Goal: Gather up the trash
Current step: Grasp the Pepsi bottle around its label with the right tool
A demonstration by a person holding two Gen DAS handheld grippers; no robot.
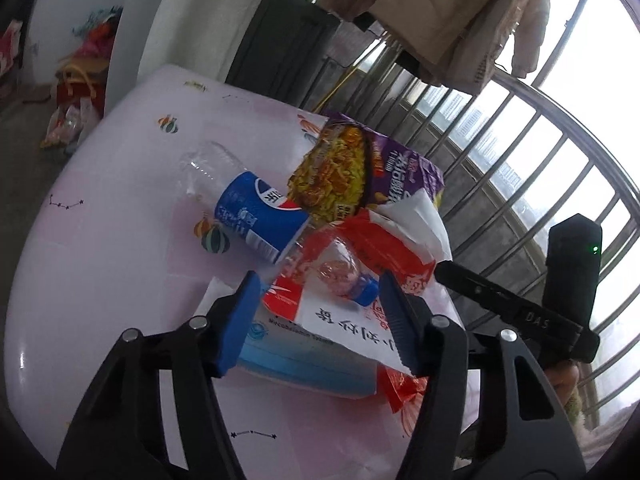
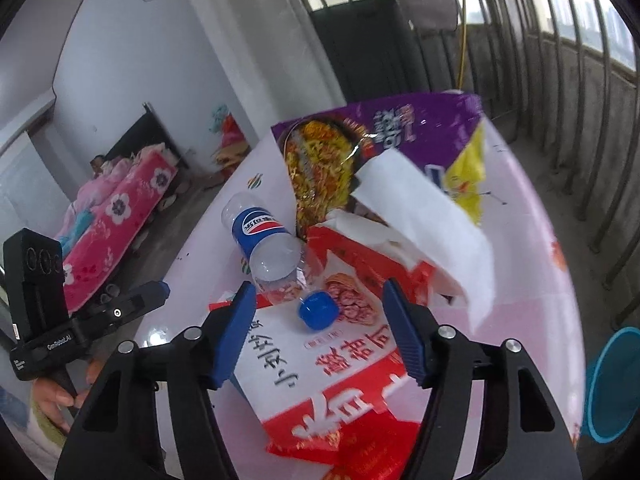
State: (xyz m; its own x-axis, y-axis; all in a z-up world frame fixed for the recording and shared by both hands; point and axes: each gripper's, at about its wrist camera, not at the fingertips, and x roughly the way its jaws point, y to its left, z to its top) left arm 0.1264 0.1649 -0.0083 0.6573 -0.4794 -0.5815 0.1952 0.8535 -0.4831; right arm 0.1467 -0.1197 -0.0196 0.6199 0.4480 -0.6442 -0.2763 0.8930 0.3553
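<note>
We've got the trash heaped mid-table (image 1: 100, 240), both grippers bearing on the same pile from roughly opposite sides.

Largest first: the purple noodle bag (image 2: 420, 128) lies at 12 o'clock in the right wrist view, far end of the heap. Nearer, the red-and-white wrapper (image 2: 320, 368) runs from 12 to 6 o'clock straight under the right gripper (image 2: 320, 328). On it rests the Pepsi bottle (image 2: 264, 240), long axis from 11 o'clock down to centre, blue cap (image 2: 318, 310) toward us, sitting between the blue pads w/o touching either. A white tissue (image 2: 424, 220) sticks up at 1 o'clock.

Left wrist view: the left gripper (image 1: 316, 316) has the same cap at 12 o'clock just ahead of its tips, bottle running off to 10 o'clock; a light-blue box (image 1: 304, 356) lies beneath.

Both sets of jaws stand partly apart, gripping nothing we can see. Right gripper looks nearer the cap, approx. centred on it.

Hard to tell: how much wrapper is under the tissue; box's far end is hidden by the wrapper. A teal bin rim (image 2: 612, 384) is cut off at 3–4 o'clock.
</note>
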